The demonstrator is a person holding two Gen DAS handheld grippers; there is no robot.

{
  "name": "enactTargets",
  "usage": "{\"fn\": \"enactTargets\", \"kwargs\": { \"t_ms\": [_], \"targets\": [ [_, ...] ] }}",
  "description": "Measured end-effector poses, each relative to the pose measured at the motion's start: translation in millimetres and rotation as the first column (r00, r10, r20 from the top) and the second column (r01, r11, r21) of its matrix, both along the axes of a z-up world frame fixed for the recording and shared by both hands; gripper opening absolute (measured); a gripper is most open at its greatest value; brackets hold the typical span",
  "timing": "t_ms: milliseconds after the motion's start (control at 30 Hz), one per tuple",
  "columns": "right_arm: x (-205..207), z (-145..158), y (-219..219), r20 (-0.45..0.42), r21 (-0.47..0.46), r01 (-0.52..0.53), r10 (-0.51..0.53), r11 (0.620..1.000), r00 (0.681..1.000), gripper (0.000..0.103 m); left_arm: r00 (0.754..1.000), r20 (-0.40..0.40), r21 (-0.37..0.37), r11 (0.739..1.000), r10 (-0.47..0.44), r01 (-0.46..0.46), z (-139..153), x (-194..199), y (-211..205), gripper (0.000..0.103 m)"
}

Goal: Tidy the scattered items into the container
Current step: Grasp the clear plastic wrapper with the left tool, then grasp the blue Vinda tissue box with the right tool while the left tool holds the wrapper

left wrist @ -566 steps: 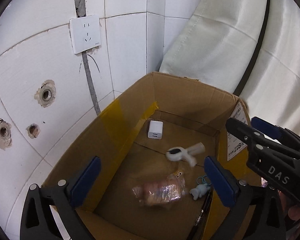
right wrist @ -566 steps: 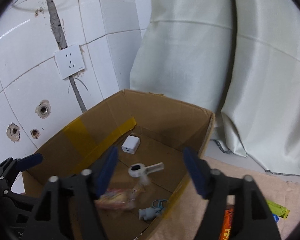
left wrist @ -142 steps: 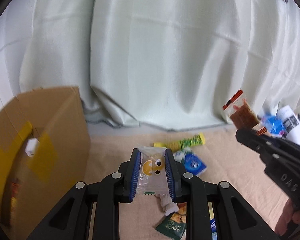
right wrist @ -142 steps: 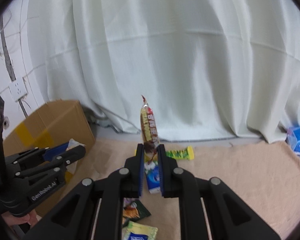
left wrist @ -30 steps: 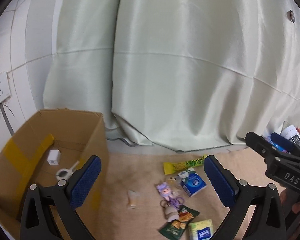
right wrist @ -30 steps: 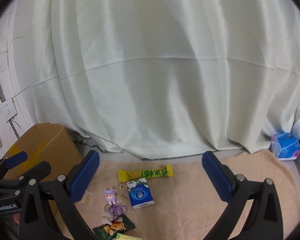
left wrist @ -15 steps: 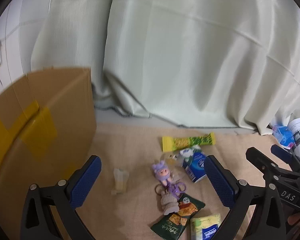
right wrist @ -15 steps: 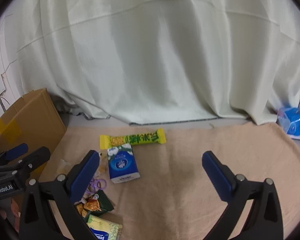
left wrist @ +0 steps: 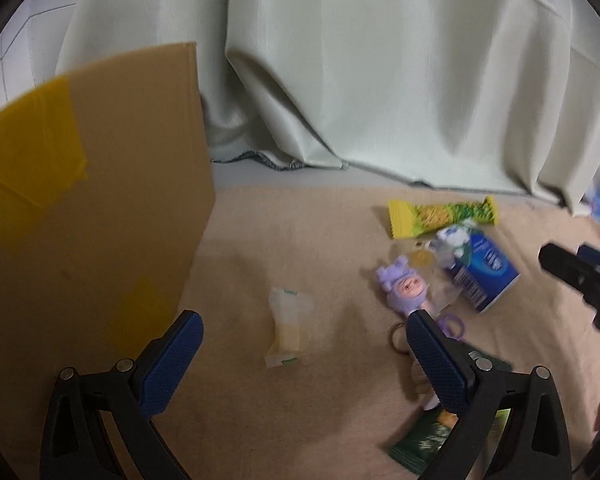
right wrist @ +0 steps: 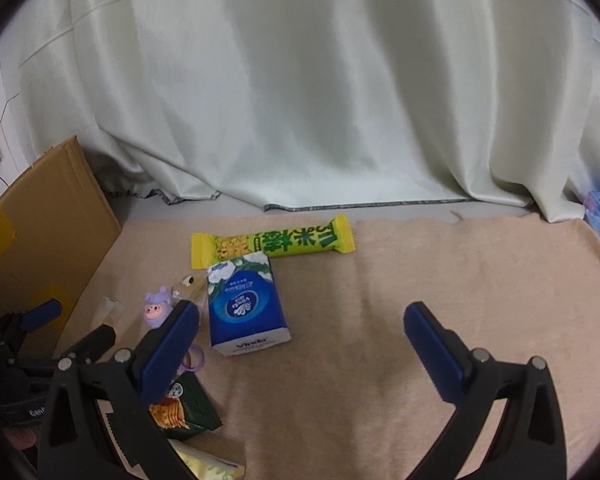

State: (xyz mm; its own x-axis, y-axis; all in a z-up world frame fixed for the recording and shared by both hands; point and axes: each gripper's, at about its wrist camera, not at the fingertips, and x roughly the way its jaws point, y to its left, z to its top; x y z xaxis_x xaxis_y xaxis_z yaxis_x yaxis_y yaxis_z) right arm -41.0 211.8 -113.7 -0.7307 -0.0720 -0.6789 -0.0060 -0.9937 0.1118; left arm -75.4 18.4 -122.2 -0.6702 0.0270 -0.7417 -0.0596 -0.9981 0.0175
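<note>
Snacks and toys lie on the tan mat [right wrist: 440, 280], and we see the cardboard box [left wrist: 92, 208] standing at the mat's left edge. Our left gripper [left wrist: 300, 356] is wide open and holds nothing. A small clear packet [left wrist: 286, 326] lies on the mat between its two blue fingers [left wrist: 168, 360], a bit ahead of them, not touching. The box wall is just beside the left finger, so there is little room on that side.

Our right gripper [right wrist: 300, 344] is wide open too, and empty. The blue tissue pack [right wrist: 244, 304] lies just beside its left finger, toward the mat's back edge. The yellow-green snack bar [right wrist: 276, 244] lies behind the pack, near the back edge, touching the pack's far end. The purple doll [left wrist: 404, 290] lies between the packet and the tissue pack. A dark green snack bag [right wrist: 184, 412] lies near the mat's front edge. The right half of the mat is bare, with lots of room. A pale curtain [right wrist: 300, 100] hangs along the back edge.
</note>
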Motion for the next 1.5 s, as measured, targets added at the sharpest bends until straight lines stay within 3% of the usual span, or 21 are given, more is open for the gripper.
{"fn": "enactTargets", "kwargs": {
  "t_ms": [133, 200, 333, 400, 567, 967, 1167, 1267, 1500],
  "targets": [
    [-5, -5, -5, 0.018, 0.014, -0.011, 0.011, 1.000, 1.000, 0.103, 1.000, 0.011, -0.031, 0.999, 0.009, -0.008, -8, -4, -2, 0.093],
    [-6, -6, -5, 0.019, 0.015, -0.011, 0.011, 1.000, 1.000, 0.103, 1.000, 0.017, -0.018, 1.000, 0.016, -0.016, -10, -7, -6, 0.078],
    [-10, -9, -3, 0.029, 0.011, -0.006, 0.006, 1.000, 1.000, 0.103, 0.998, 0.065, -0.027, 1.000, 0.007, -0.005, -21, -14, -9, 0.067],
    [-13, -12, -3, 0.034, 0.008, -0.005, 0.005, 1.000, 0.999, 0.103, 0.997, 0.072, -0.006, 1.000, -0.013, 0.013, -24, -17, -8, 0.047],
    [-19, -16, -9, 0.045, 0.014, -0.031, 0.030, 0.999, 0.999, 0.103, 0.997, 0.073, -0.006, 0.999, -0.039, 0.039, -22, -19, -4, 0.027],
    [-30, -26, -27, 0.069, 0.038, -0.115, 0.112, 0.993, 0.991, 0.103, 0.997, 0.051, 0.033, 0.998, -0.054, 0.052, -6, -17, -6, 0.022],
    [-36, -35, -30, 0.123, 0.043, -0.138, 0.132, 0.989, 0.984, 0.083, 0.998, 0.033, 0.022, 0.998, -0.062, 0.062, 5, -11, -1, 0.022],
    [-35, -37, -30, 0.132, 0.025, -0.159, 0.155, 0.987, 0.979, 0.059, 0.997, 0.033, 0.025, 0.997, -0.072, 0.071, 6, -9, 2, 0.022],
    [-21, -17, -18, 0.073, 0.012, -0.131, 0.130, 0.991, 0.989, 0.059, 0.995, 0.015, 0.028, 0.995, -0.096, 0.095, 13, -4, 14, 0.022]
  ]
}}
